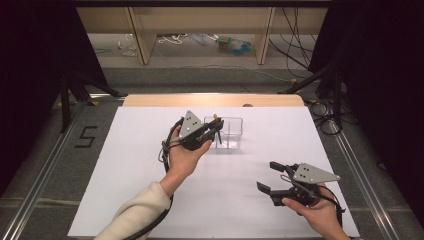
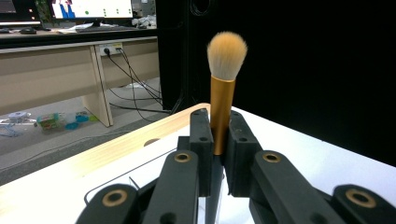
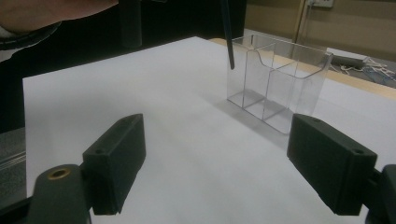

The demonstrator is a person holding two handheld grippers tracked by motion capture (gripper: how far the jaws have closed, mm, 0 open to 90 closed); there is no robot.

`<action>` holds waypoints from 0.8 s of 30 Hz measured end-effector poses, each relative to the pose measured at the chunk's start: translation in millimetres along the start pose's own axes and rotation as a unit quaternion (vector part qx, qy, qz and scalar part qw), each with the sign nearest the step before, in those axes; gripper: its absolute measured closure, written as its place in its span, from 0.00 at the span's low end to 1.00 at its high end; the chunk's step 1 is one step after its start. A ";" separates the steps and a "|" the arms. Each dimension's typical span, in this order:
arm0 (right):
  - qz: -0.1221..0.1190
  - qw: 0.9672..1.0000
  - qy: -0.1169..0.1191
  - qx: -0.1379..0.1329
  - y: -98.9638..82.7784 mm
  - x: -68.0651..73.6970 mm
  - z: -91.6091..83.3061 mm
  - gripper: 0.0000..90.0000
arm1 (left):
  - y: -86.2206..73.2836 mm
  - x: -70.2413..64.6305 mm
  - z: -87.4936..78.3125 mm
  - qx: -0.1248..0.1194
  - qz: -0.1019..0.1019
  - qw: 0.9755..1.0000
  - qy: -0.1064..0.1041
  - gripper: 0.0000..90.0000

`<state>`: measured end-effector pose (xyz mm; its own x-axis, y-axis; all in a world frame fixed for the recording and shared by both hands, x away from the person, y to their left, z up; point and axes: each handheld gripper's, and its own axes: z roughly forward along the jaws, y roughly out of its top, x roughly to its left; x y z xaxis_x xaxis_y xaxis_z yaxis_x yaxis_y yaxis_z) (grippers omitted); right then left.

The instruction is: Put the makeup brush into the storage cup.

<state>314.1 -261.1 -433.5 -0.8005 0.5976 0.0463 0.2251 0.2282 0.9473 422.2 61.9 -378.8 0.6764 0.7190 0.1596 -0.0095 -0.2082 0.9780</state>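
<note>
My left gripper [image 2: 219,126] is shut on a makeup brush [image 2: 223,88] with a gold ferrule and pale bristles. The brush stands upright with the bristles on top. In the high view the left gripper [image 1: 216,126] hovers at the left side of a clear plastic organizer box [image 1: 231,134] near the table's middle. In the right gripper view the brush's dark handle [image 3: 228,42] hangs down, its tip by the box's [image 3: 280,88] left rim. My right gripper [image 1: 266,175] rests low at the front right, open with nothing between its jaws [image 3: 223,161].
A white sheet [image 1: 150,165] covers the table, with a wooden strip [image 1: 165,100] along the far edge. Black curtains close off both sides. Beyond the table, cables and small clutter [image 1: 235,46] lie on the floor under a desk.
</note>
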 end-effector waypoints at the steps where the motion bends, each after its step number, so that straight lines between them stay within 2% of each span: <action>1: 0.000 1.000 0.000 0.000 0.0 0.0 0.0 0.23 | 0.1 0.0 0.3 0.000 0.000 1.000 0.000 0.93; 3: -0.007 1.000 -0.002 -0.005 0.0 -0.8 0.4 0.23 | 0.5 0.0 0.7 -0.001 -0.001 1.000 0.001 0.93; 4: 0.006 1.000 0.001 0.004 -0.1 0.6 -0.1 0.23 | 0.7 0.0 1.0 -0.001 -0.001 1.000 0.001 0.93; 5: 0.006 1.000 0.001 0.004 -0.1 0.6 -0.1 0.23 | 1.0 0.0 1.3 -0.001 -0.001 1.000 0.000 0.93; 6: -0.004 1.000 -0.001 -0.003 -0.1 -0.7 0.5 0.23 | 1.3 0.1 1.6 -0.001 -0.001 1.000 0.000 0.93; 21: -0.005 1.000 -0.002 -0.002 -0.1 -0.7 0.4 0.23 | 4.3 -0.8 6.5 -0.001 -0.003 1.000 -0.004 0.93; 22: 0.005 1.000 0.001 0.004 -0.2 0.7 0.0 0.23 | 4.4 -0.8 6.7 -0.001 -0.003 1.000 -0.004 0.93; 24: 0.005 1.000 0.002 0.004 -0.2 0.8 0.0 0.23 | 4.7 -0.9 7.1 -0.001 -0.003 1.000 -0.003 0.93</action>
<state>313.4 -260.7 -433.6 -0.7998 0.5976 0.0571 0.2376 0.2277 0.9443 426.8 55.6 -375.3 0.6810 0.7161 0.1534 -0.0068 -0.2033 0.9791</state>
